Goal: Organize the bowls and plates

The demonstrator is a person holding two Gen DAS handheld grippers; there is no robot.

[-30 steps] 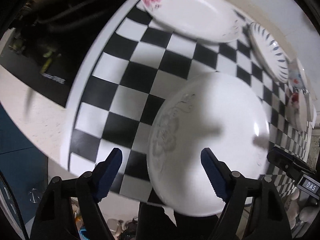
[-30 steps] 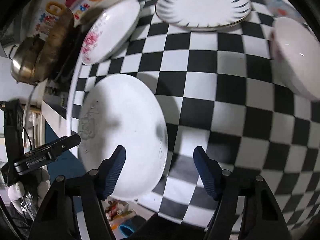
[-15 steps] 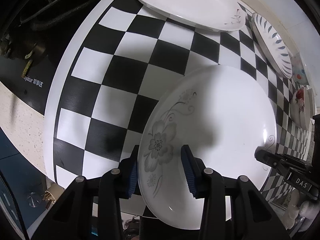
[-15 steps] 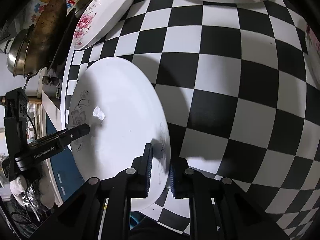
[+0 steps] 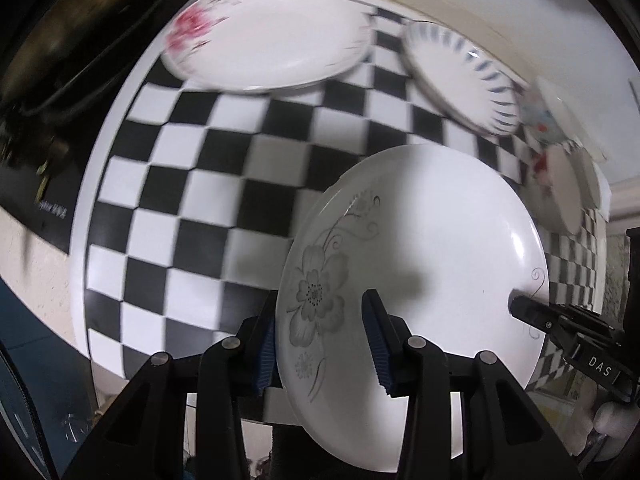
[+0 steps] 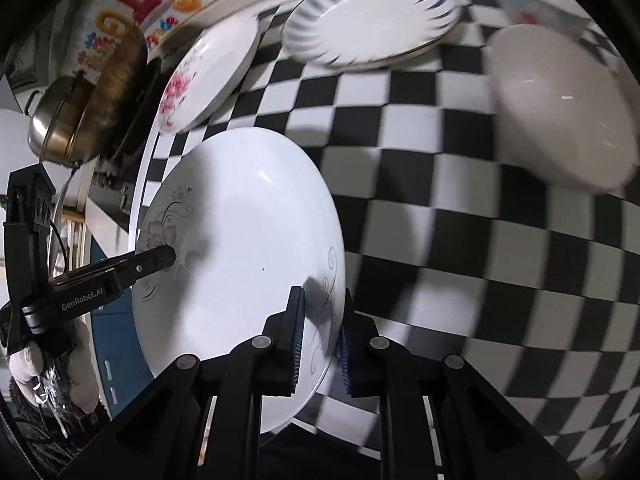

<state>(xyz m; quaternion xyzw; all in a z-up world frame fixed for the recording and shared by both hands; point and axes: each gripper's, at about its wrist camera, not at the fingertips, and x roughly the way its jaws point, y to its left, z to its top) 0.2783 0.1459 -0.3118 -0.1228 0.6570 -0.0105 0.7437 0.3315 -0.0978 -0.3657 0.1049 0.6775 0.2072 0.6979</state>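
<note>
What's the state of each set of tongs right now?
Left tongs: closed on the rim of the grey-flower plate.
Right tongs: closed on the opposite rim of that same plate.

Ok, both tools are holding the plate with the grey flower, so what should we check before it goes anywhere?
1. Left tool clamped on the grey-flower plate rim: ok.
2. Right tool clamped on the opposite rim: ok.
3. Plate clear of the checkered mat: looks lifted and tilted, ok.
4. Pink-flower plate and blue-striped plate out of the way, at the far edge: ok.
5. White bowl apart from the held plate: ok.
6. Where the plate should go: cannot tell.
</note>
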